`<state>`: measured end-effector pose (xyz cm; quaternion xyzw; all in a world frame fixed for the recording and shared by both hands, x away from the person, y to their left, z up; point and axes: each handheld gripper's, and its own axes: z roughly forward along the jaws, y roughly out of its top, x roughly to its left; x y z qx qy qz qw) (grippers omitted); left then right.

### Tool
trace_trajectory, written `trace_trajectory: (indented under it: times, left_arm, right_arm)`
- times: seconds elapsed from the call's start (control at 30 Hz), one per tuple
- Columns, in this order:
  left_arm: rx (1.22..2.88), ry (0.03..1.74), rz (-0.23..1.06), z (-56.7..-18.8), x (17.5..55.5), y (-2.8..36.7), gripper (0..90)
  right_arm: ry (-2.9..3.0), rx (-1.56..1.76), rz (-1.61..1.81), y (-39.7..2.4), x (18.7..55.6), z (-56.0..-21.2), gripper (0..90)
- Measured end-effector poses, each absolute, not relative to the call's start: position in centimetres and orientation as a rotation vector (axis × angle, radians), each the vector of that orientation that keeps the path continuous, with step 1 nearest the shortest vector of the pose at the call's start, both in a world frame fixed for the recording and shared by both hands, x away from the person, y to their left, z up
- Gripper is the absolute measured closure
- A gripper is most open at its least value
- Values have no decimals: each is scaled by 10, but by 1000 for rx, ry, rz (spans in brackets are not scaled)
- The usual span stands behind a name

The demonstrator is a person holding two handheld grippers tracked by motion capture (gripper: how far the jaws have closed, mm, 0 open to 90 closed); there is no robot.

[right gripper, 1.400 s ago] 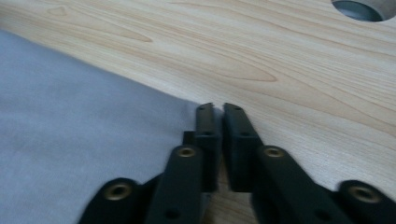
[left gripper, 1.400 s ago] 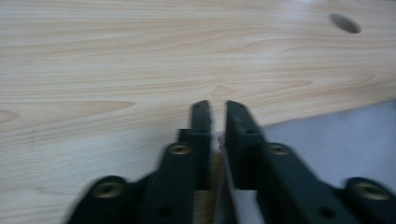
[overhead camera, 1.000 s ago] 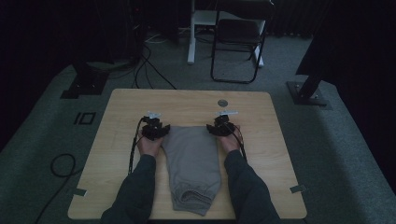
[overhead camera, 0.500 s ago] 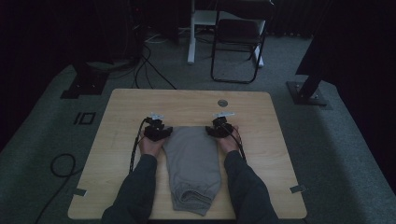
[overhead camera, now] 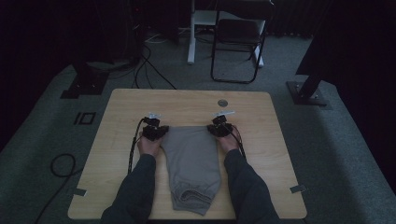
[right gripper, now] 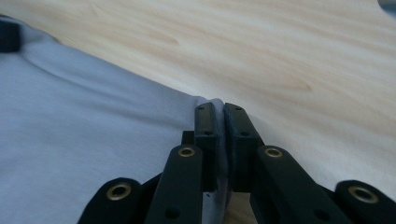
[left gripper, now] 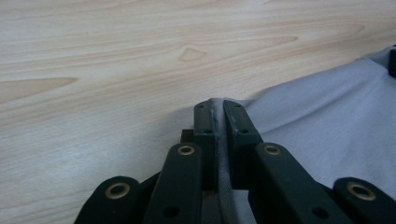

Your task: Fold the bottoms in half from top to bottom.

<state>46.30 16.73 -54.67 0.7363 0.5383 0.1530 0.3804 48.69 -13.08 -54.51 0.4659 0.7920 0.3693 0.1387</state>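
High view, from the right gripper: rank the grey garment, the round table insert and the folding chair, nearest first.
From the right gripper:
1. Grey garment, its corner clamped in the jaws.
2. Round table insert, just ahead, near the table's far edge.
3. Folding chair, on the floor beyond the table.

From the high view we look forward and down on the table (overhead camera: 126, 107), while both gripper views sit close above its wood, sharing the grey garment (overhead camera: 191, 158).

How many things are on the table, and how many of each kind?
Grey garment: 1
Grippers, left gripper and right gripper, each clamped on a top corner of the garment: 2
Small round disc near the table's far edge: 1
Total: 4
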Motion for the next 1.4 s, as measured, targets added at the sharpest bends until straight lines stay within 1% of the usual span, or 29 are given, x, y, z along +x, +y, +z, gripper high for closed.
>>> trace_trajectory:
  times: [0.2,0.47,0.67,0.83,1.03,1.17,1.27,1.4]
  left_arm:
    - [1803,1339,425,-521,463,169,852]
    - [1758,1258,462,-486,459,167,851]
    - [1749,1212,453,-473,447,169,849]
    - [1743,1164,441,-470,426,173,849]
    - [1788,1086,443,-470,385,170,849]
    - [1837,1053,418,-480,358,167,847]
    - [1857,1054,361,-493,342,167,846]
    - [1946,1055,319,-511,326,162,844]
  right_arm:
    - [2226,1302,1197,-138,491,-521,856]
    - [2156,1280,1306,-149,493,-492,854]
    - [2166,1206,1348,-151,483,-479,851]
    - [2186,1155,1398,-158,464,-478,851]
    - [2225,1069,1429,-169,431,-476,850]
    - [2269,1009,1408,-175,405,-482,849]
    - [2310,994,1402,-181,385,-491,847]
    - [2381,995,1360,-183,366,-508,846]
